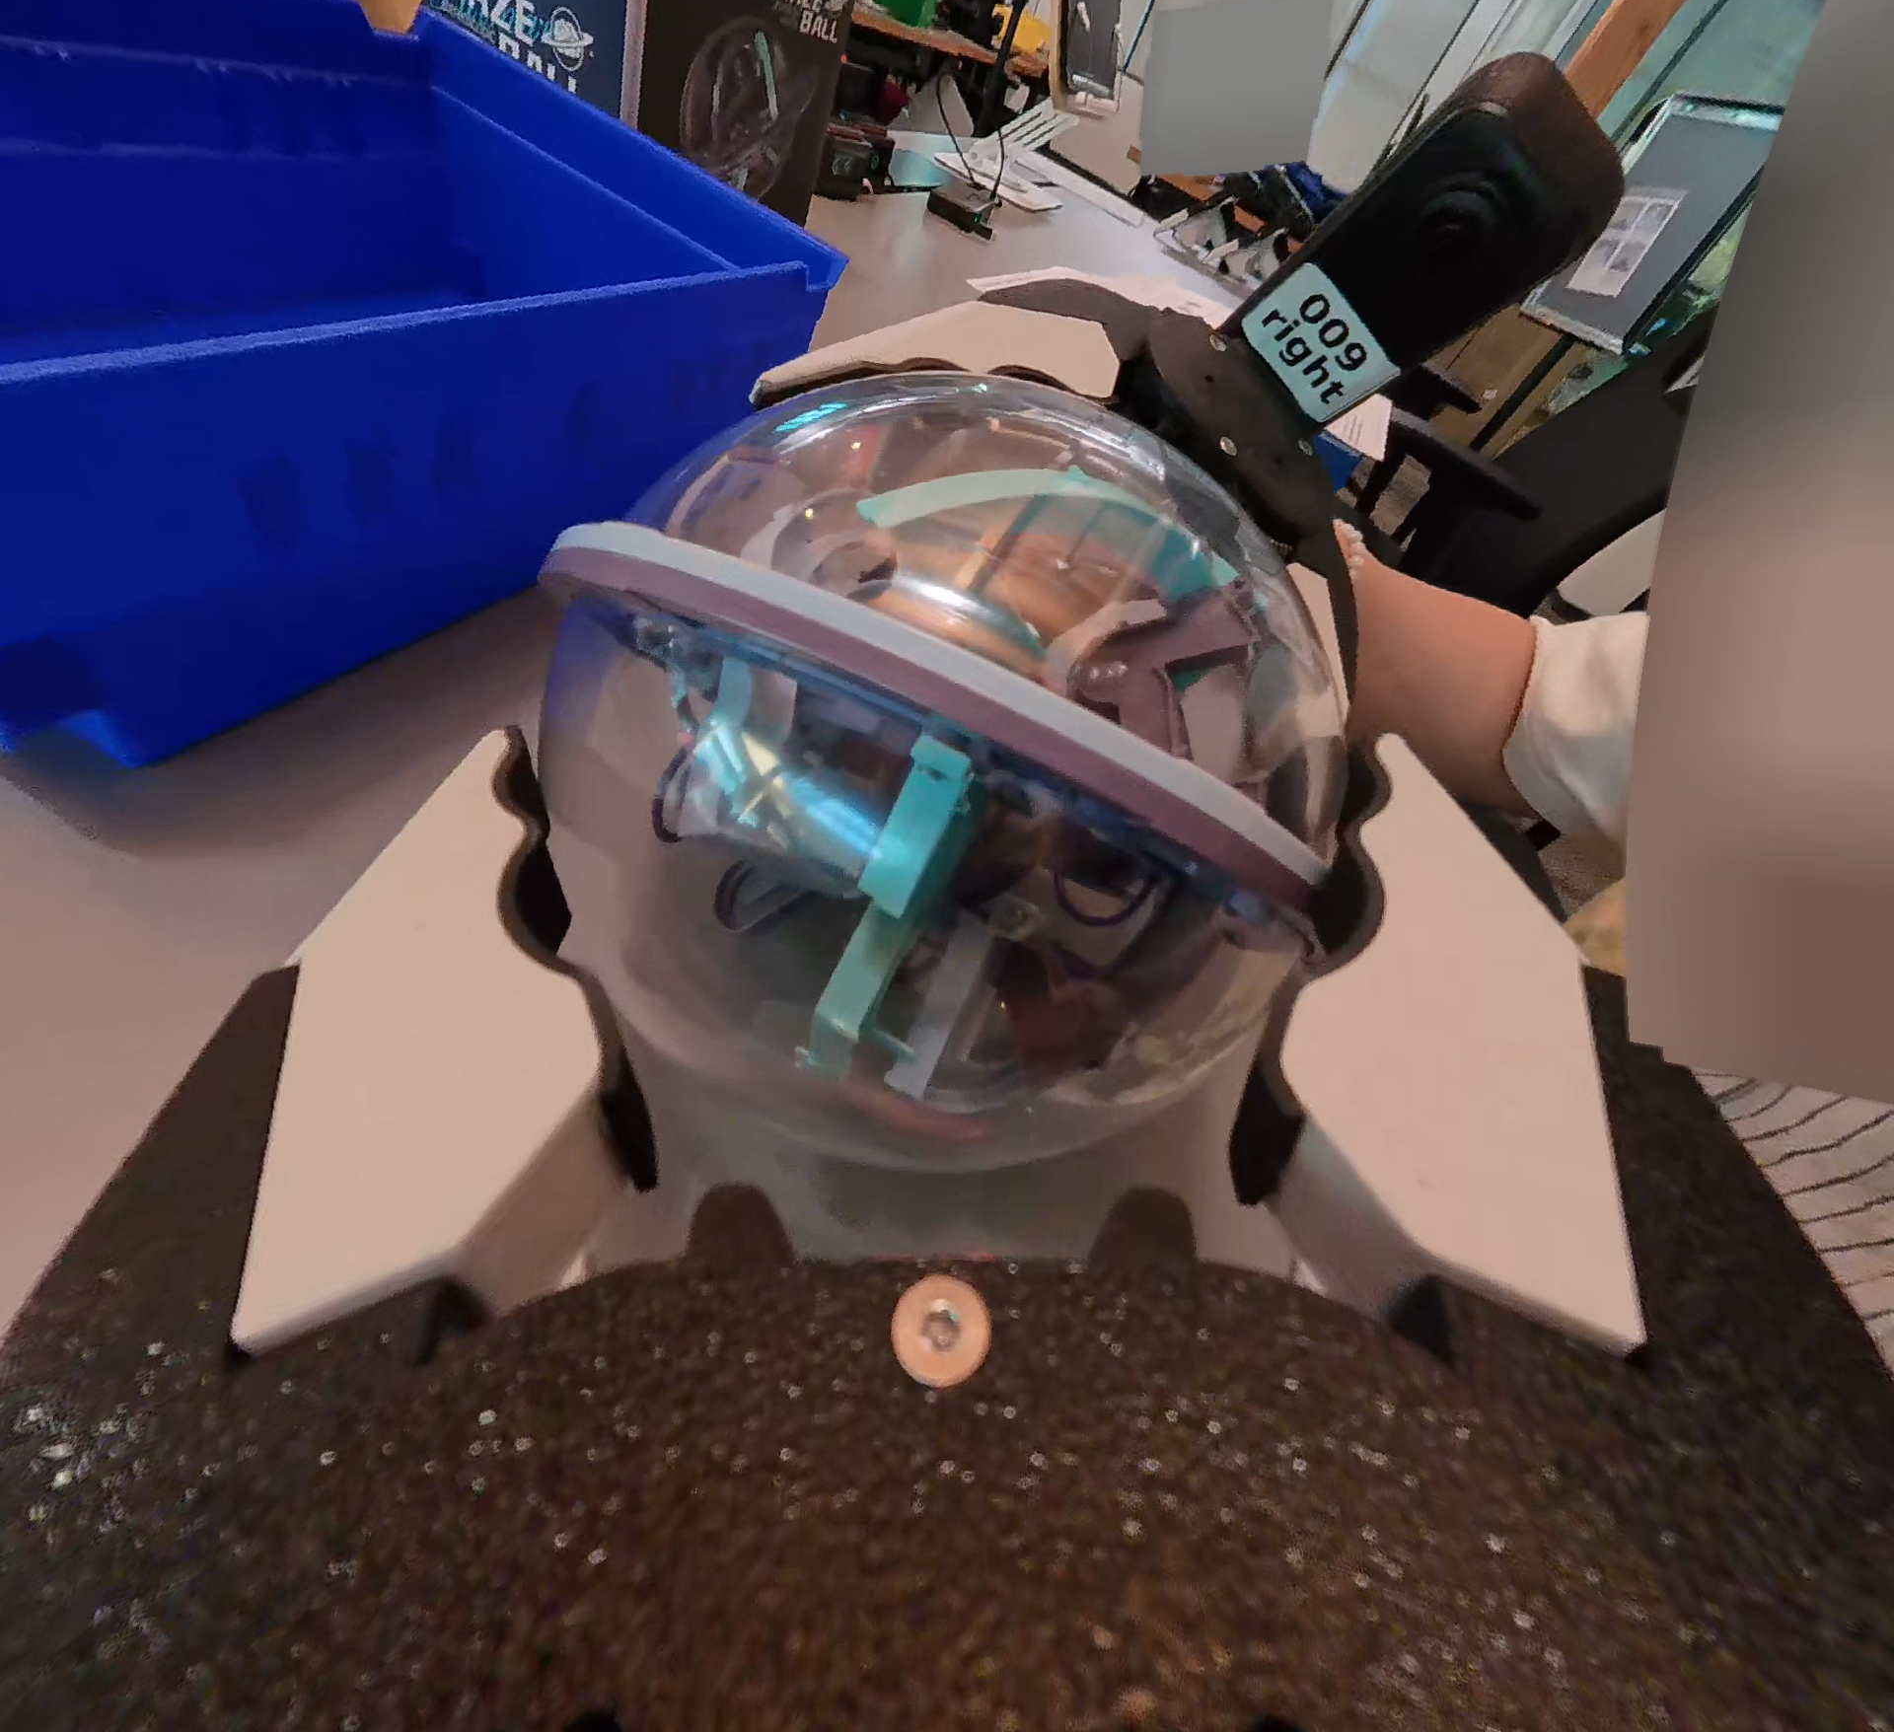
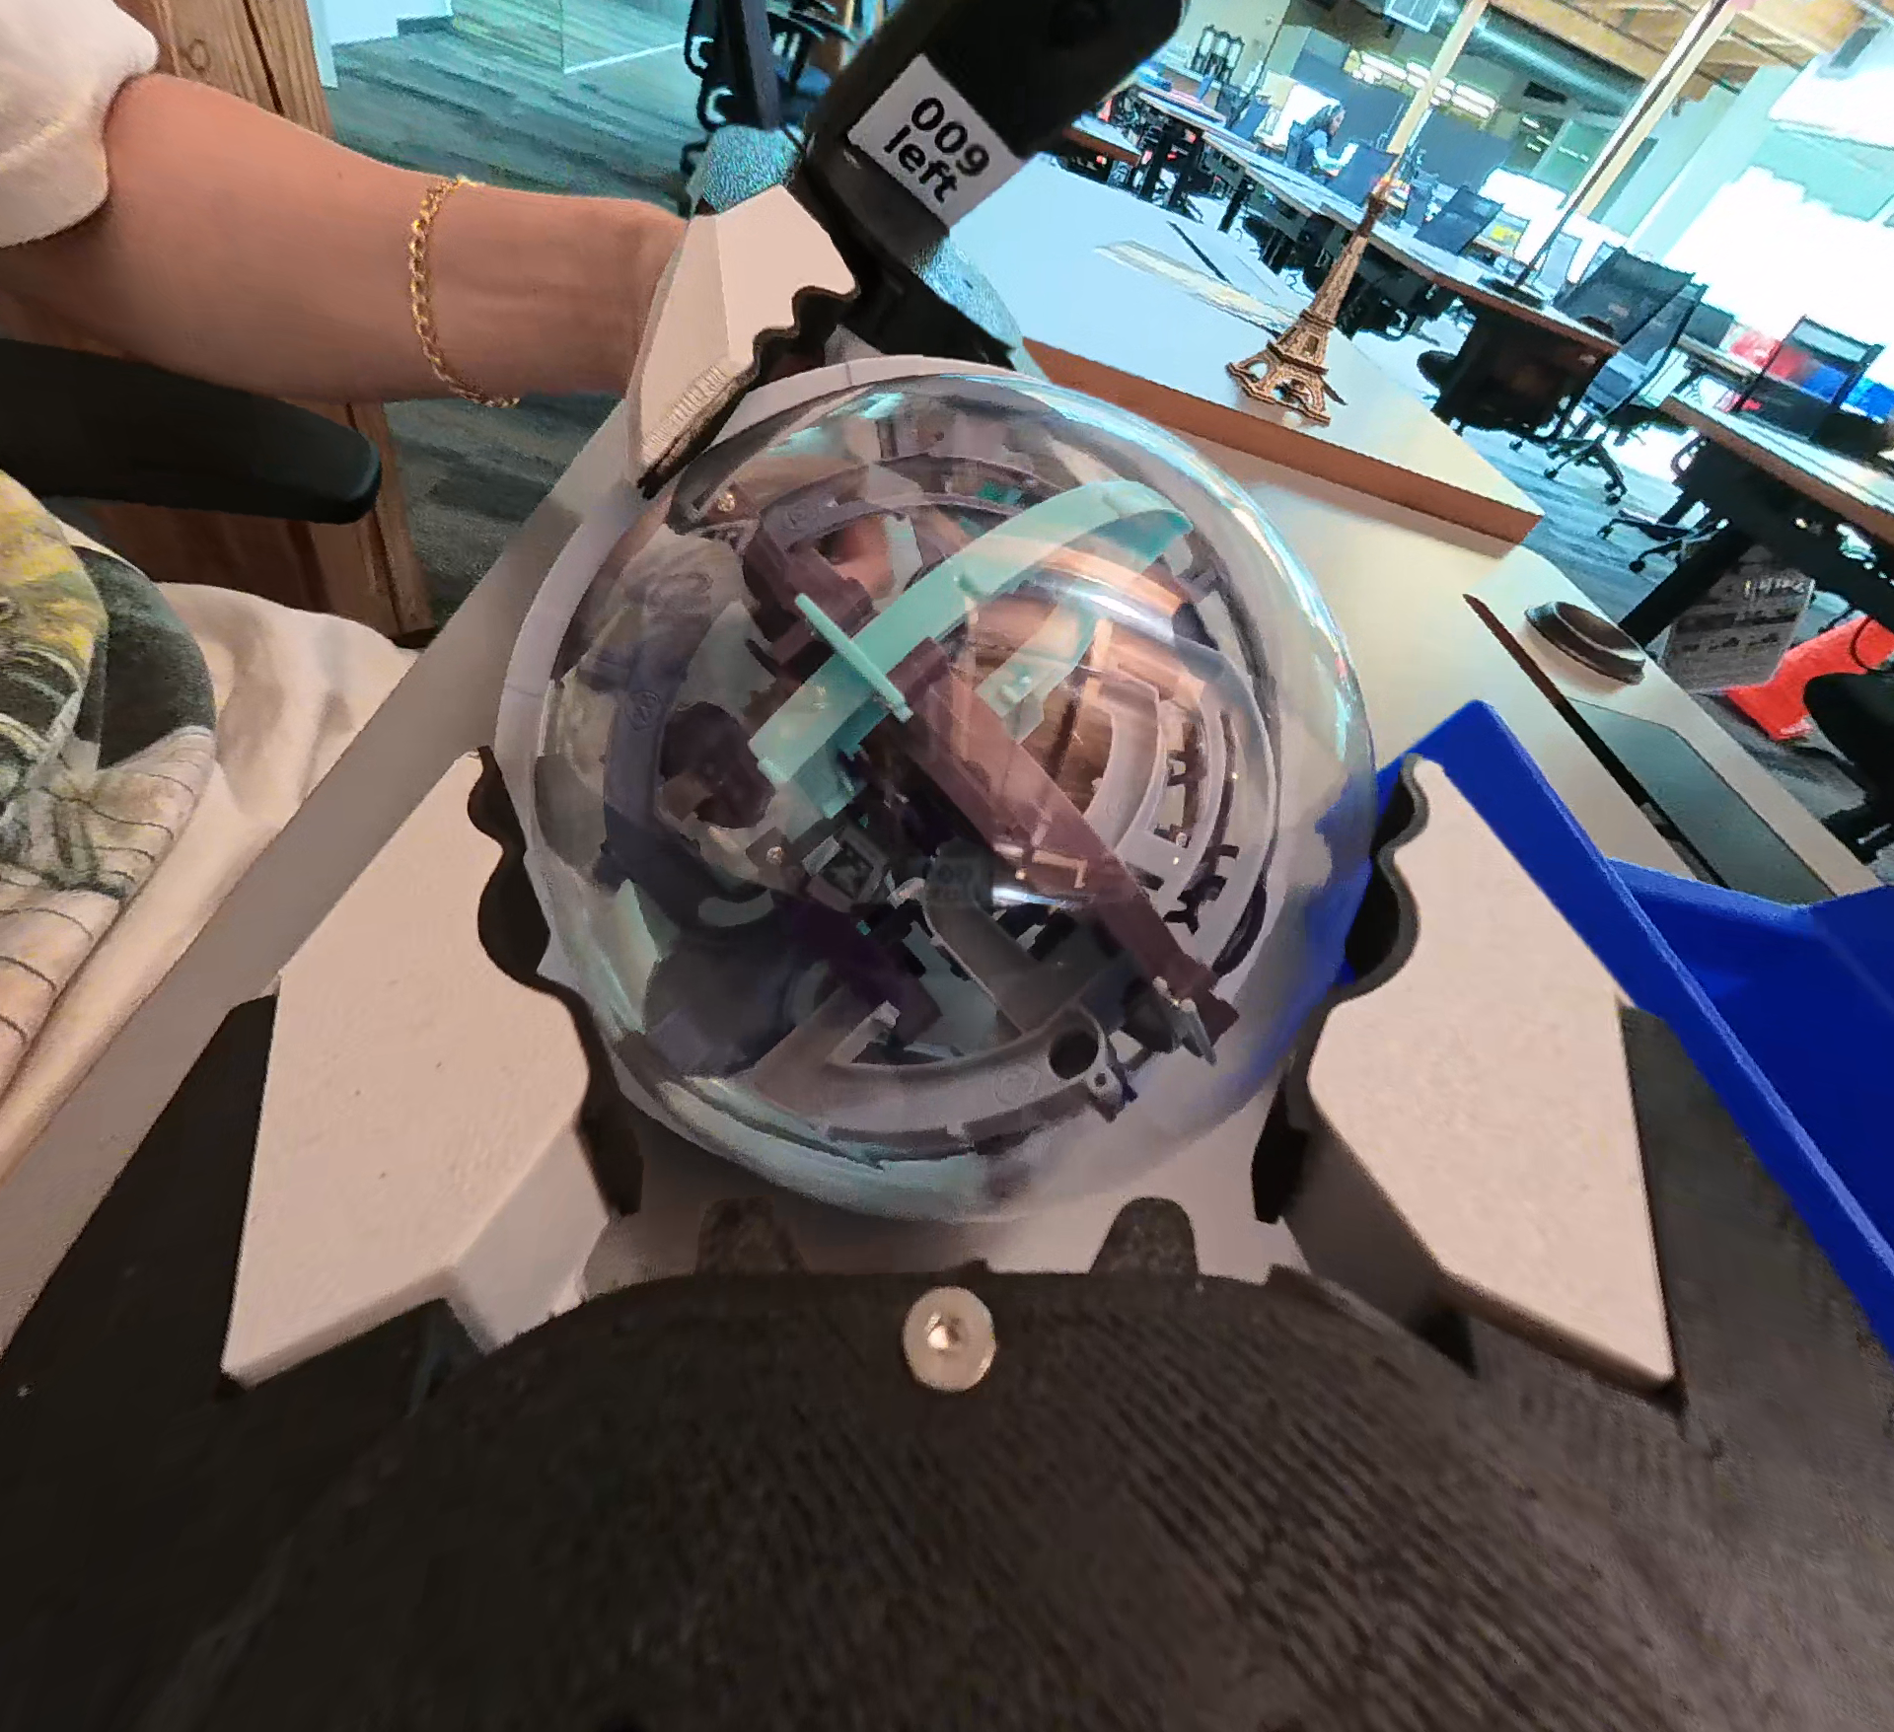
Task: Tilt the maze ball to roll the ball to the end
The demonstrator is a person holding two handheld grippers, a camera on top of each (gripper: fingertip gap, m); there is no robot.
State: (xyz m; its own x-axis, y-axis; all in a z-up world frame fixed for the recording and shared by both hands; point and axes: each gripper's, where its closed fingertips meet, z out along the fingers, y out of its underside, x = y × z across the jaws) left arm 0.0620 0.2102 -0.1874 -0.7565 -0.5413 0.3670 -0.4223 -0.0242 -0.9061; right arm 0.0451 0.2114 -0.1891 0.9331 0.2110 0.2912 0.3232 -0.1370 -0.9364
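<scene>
Clear plastic maze sphere (image 1: 938, 761) — teal and purple tracks inside — clamped by both tools (image 1: 938, 863) (image 2: 928, 863); ribbed blue plastic bin (image 1: 359, 371) beside.

maze ball (image 1: 938, 761): clear shell; grey-lilac band round middle; teal, purple, grey tracks inside w/ brown bits
left tongs (image 1: 928, 822): white finger plates, black wavy inner edges; body black w/ silvery speckle; silver screw
right tongs (image 2: 928, 853): white plates, black wavy edges; body matte black, fine woven-looking texture; silver screw
bin (image 1: 338, 412): solid bright blue, no pattern
tabletop (image 1: 123, 873): plain pale grey-white
box (image 1: 635, 33): dark blue + black sides
tower model (image 2: 1307, 330): bronze-brown, lattice pattern
bracelet (image 2: 436, 299): gold chain
sleeve (image 2: 51, 64): white
armrest (image 2: 174, 433): black
</scene>
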